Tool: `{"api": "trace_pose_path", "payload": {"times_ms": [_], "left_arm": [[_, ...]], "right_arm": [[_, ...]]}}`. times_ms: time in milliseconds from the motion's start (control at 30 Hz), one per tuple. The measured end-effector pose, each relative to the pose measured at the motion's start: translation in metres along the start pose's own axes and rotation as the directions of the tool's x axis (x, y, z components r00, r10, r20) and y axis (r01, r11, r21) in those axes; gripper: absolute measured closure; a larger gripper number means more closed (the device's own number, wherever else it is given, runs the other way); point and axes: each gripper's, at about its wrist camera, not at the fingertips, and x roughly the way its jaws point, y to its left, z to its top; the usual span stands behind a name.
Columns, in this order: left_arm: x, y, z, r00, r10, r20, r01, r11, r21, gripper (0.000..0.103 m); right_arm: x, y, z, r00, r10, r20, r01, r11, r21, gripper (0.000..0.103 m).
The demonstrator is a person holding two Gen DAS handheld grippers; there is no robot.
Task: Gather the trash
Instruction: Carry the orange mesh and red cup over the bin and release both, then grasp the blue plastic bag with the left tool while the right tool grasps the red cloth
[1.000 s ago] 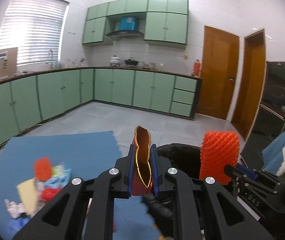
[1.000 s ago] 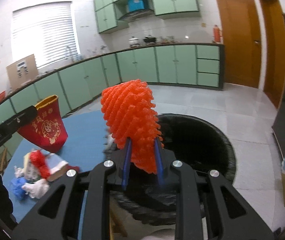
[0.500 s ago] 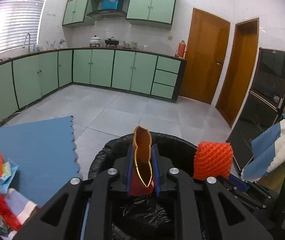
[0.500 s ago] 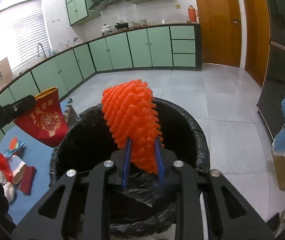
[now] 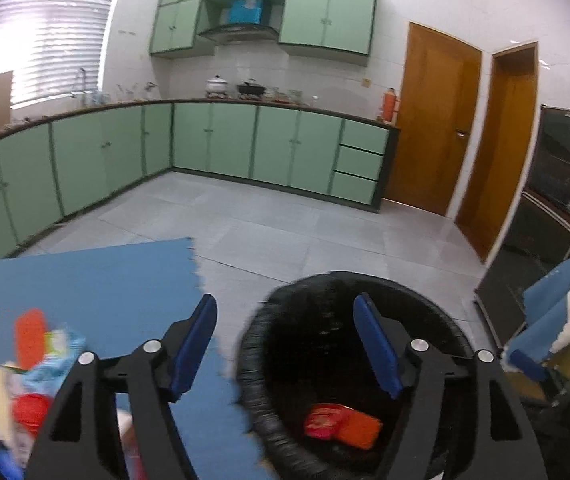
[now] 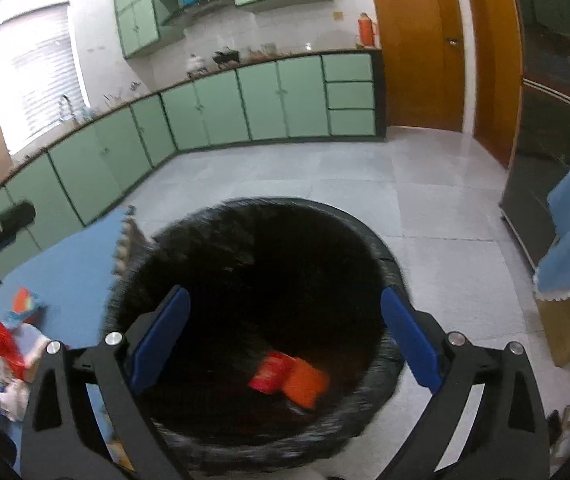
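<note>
Both grippers spread wide, holding nothing: left gripper (image 5: 285, 344), right gripper (image 6: 285, 340). Down in the black-lined bin (image 6: 381, 256), at 6 o'clock, a red pouch (image 6: 267, 372) touching an orange foam net (image 6: 305, 384). At 9 o'clock, blurred litter pile (image 5: 25, 380) on the blue mat (image 5: 85, 276).

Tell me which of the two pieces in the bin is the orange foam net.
The orange foam net is the plain orange piece on the right in the trash bin; the red packet touching its left side is red and glossy.
</note>
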Motion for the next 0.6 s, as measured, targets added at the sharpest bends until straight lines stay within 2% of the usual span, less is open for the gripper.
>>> {"api": "trace_pose_path", "payload": {"times_ms": [100,200,367,467,600], "left_arm": [[-0.031,0.034,-0.006,0.997,0.078,0.02,-0.078,0.997,-0.008,0.031],[-0.055,0.063,-0.016,0.986,0.166,0.033,-0.166,0.986,-0.015,0.031],[-0.101,0.118,-0.05,0.939,0.339,0.047,-0.338,0.94,-0.042,0.031],[-0.118,0.139,-0.068,0.916,0.399,0.045,-0.397,0.916,-0.055,0.031],[-0.135,0.172,-0.093,0.89,0.456,-0.001,-0.453,0.883,-0.12,0.031]], "right_arm": [[-0.011,0.023,0.004,0.998,0.047,0.036,-0.046,0.999,-0.016,0.009],[-0.019,0.057,-0.001,0.993,0.106,0.057,-0.103,0.994,-0.043,0.009],[-0.023,0.124,-0.022,0.979,0.196,0.047,-0.188,0.972,-0.144,0.009],[-0.026,0.159,-0.035,0.969,0.247,0.031,-0.237,0.953,-0.187,0.01],[-0.03,0.198,-0.057,0.952,0.305,-0.01,-0.298,0.922,-0.245,0.01]]}}
